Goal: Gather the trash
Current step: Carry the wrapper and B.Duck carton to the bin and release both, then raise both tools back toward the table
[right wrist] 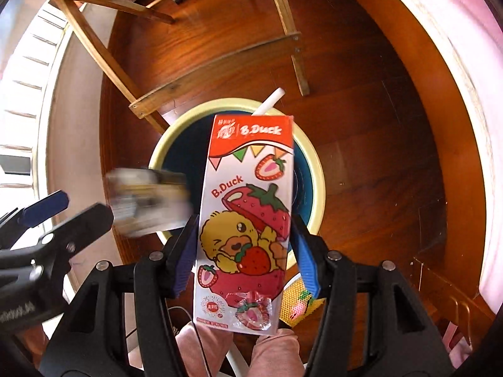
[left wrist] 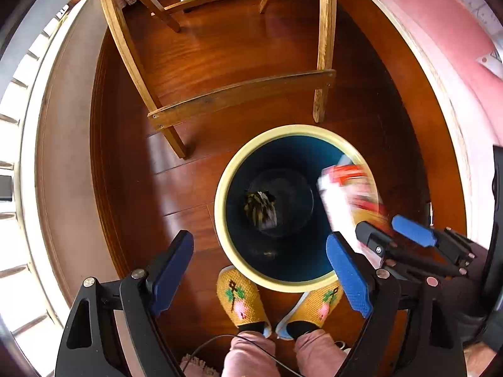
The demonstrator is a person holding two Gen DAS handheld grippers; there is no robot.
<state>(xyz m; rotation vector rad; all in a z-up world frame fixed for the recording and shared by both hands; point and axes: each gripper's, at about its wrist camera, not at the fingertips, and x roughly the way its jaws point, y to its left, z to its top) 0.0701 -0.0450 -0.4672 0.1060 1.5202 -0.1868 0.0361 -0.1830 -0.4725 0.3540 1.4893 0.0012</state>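
A round bin [left wrist: 220, 188] with a cream rim and dark blue inside stands on the wooden floor; a crumpled wrapper [left wrist: 261, 209] lies at its bottom. My left gripper [left wrist: 257, 270] is open and empty just above the bin's near rim. My right gripper [right wrist: 245, 251] is shut on a white and red B.Duck strawberry drink carton [right wrist: 248, 220] with a white straw [right wrist: 270, 100], held above the bin [right wrist: 317, 169]. The carton shows blurred in the left wrist view [left wrist: 345, 194]. A blurred piece of trash [right wrist: 147, 201] hangs in the air by the left gripper's fingers [right wrist: 47, 207], over the bin's left rim.
A wooden chair's legs and crossbars [left wrist: 239, 97] stand just beyond the bin. The person's yellow knitted slippers [left wrist: 242, 298] are at the bin's near side. A pink bed edge [left wrist: 440, 62] curves along the right, a white wall and radiator [left wrist: 19, 125] on the left.
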